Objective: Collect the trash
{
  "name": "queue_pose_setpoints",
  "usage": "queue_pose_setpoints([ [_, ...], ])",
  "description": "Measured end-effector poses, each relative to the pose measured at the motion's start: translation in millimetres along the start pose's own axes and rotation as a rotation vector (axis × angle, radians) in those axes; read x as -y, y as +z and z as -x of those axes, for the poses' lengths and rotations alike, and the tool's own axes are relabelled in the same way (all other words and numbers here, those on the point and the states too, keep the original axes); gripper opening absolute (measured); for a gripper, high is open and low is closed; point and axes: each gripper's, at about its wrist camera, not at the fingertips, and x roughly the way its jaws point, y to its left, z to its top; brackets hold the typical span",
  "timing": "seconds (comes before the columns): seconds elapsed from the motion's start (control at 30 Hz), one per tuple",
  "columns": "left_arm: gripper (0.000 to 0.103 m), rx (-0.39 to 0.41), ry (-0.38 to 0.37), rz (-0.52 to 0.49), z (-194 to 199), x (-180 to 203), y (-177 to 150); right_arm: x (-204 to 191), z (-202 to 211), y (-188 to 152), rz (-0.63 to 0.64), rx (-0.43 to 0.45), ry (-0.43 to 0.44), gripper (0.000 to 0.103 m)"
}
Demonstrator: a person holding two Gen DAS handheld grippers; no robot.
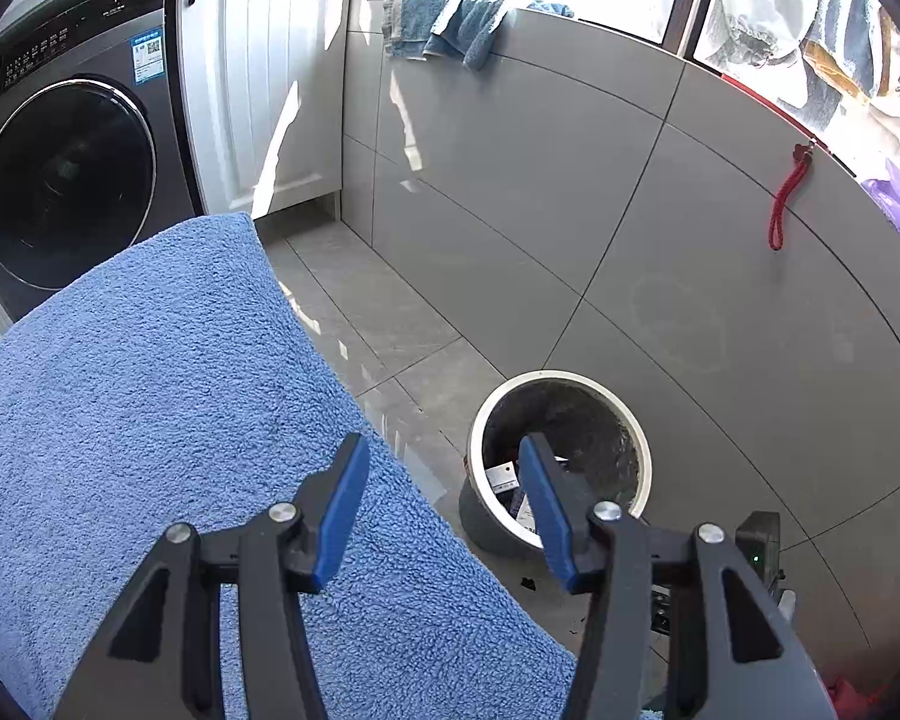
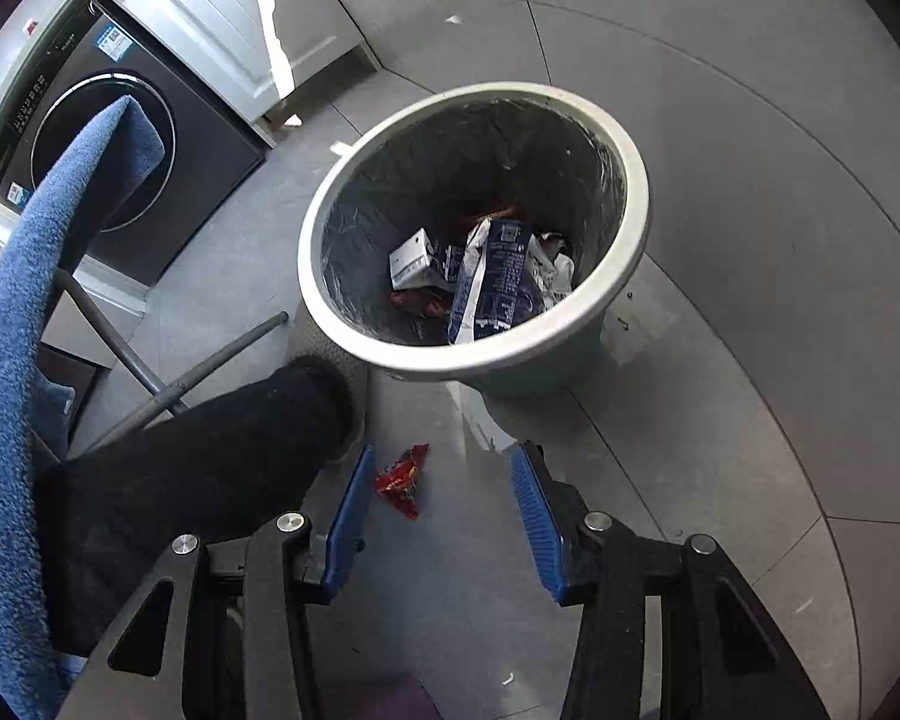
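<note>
A round trash bin with a white rim and a dark liner stands on the grey floor. Inside lie a blue carton, a small white box and other wrappers. A red snack wrapper lies on the floor just in front of the bin, between the fingers of my right gripper, which is open and empty above it. My left gripper is open and empty, held over the edge of a blue towel, with the bin below and to the right.
A dark washing machine and a white cabinet stand at the left. A grey tiled wall runs behind the bin, with a red cord hanging on it. A black-clad leg and a grey metal frame are left of the wrapper.
</note>
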Motion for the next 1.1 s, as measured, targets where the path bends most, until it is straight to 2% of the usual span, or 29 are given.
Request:
queue_pose_setpoints([
  [0.07, 0.05, -0.007, 0.034, 0.003, -8, -6, -6, 4, -34, -20, 0.04, -0.096, -0.029, 0.045],
  [0.17, 0.05, -0.009, 0.083, -0.006, -21, -12, -11, 5, -80, -45, 0.064, -0.219, -0.006, 0.045],
  [0.37, 0.05, 0.024, 0.132, -0.024, -38, -19, -15, -12, -153, -58, 0.106, -0.334, 0.091, 0.045],
  [0.5, 0.05, 0.02, 0.113, -0.009, -46, -25, -20, -22, -192, -59, 0.084, -0.376, 0.148, 0.045],
  [0.73, 0.052, 0.026, 0.061, 0.012, -47, -31, -24, -20, -239, -47, -0.09, -0.392, 0.246, 0.048],
  [1.1, 0.062, 0.028, 0.026, 0.009, -45, -26, -28, -15, -288, -41, -0.255, -0.4, 0.289, 0.05],
])
